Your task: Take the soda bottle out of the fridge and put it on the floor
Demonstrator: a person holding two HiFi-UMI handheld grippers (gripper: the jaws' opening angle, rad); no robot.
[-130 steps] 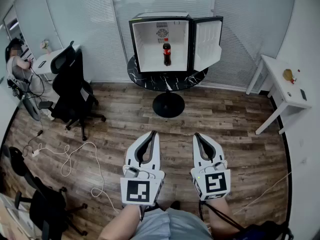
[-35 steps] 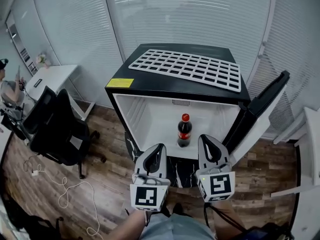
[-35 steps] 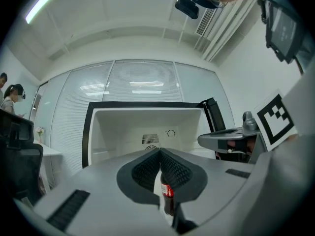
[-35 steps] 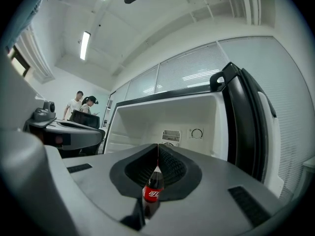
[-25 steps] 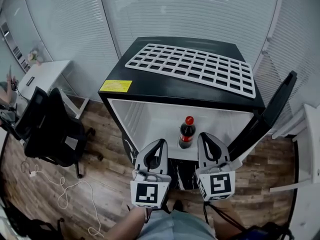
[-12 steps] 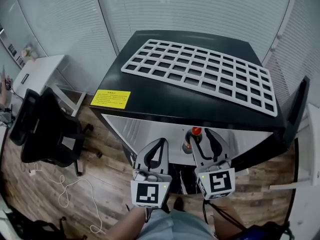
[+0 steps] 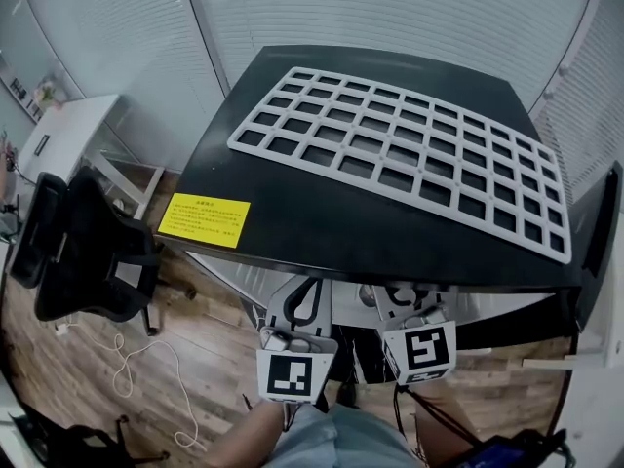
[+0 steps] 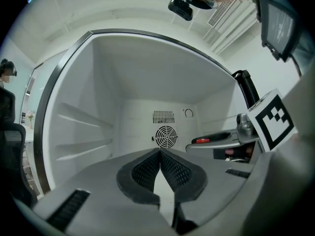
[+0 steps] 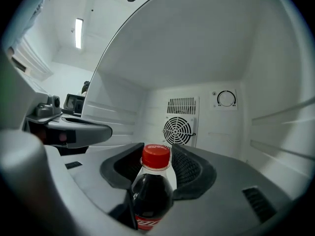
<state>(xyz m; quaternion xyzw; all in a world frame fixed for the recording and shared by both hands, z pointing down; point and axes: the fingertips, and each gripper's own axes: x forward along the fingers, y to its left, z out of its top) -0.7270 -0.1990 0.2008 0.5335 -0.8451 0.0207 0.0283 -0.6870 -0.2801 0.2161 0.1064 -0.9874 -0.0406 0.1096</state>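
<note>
Soda bottle point(image 9: 152, 193): upright inside the fridge, dark drink below a red cap point(image 9: 156, 156); it stands between the two jaws of the right gripper; in the head view the fridge top hides it

Right gripper point(image 9: 157, 149): reaches into the fridge cavity; jaws spread, one dark ribbed pad on each side of the bottle's neck and shoulder; whether the pads touch the bottle cannot be told; in the head view point(image 7: 405, 300) only its rear and marker cube show below the fridge's front edge

Left gripper point(image 8: 160, 152): also inside the cavity, to the left of the right one; jaws pressed together, tips meeting, nothing between them; in the head view point(image 7: 305, 298) its front goes under the fridge top

Fridge point(image 7: 292, 217): black top seen from above; white inner walls with side ledges; door open at the right edge of the head view

Back wall: round fan grille point(image 9: 178, 130) with a slotted vent above it; a dial to the right of that

On the fridge top: white grid rack point(image 7: 400, 154) lying flat; yellow label point(image 7: 203, 219) near the front left corner

Floor point(image 7: 210, 359): wood planks; a pale cable point(image 7: 136, 359) loops across it; a black office chair point(image 7: 78, 261) stands to the left of the fridge
</note>
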